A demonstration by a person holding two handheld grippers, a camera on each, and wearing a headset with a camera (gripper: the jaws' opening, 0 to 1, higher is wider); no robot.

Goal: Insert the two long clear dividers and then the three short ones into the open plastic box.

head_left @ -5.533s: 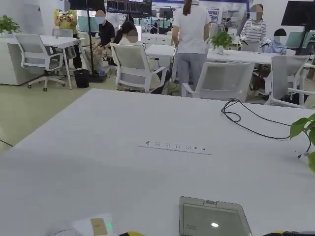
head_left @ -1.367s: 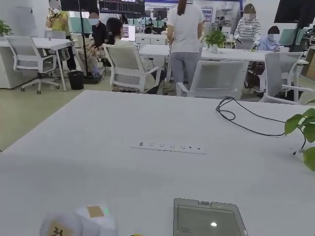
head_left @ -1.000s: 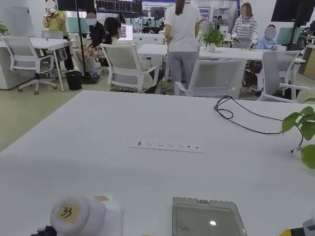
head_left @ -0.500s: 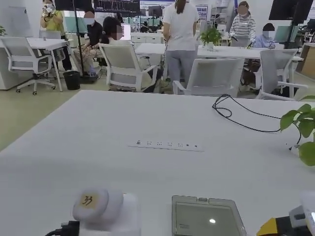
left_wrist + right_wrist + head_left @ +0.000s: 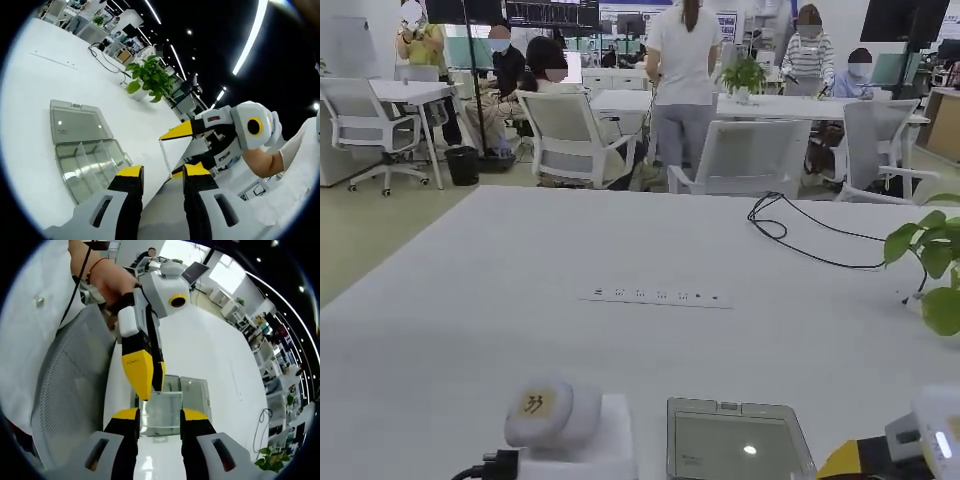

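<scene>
clear divider (image 5: 161, 407) is in the air. over the last second both grippers have risen into the bottom of the head view, so we figure insertion comes next. right gripper (image 5: 160, 414) has its jaws partly apart and looks clamped across it edge to edge. left gripper (image 5: 164, 171) straddles its top corner, and we can't tell if it grips. it hangs just short of the open box (image 5: 75, 175) - face toward the right gripper, long axis seemingly jaw to jaw.
</scene>
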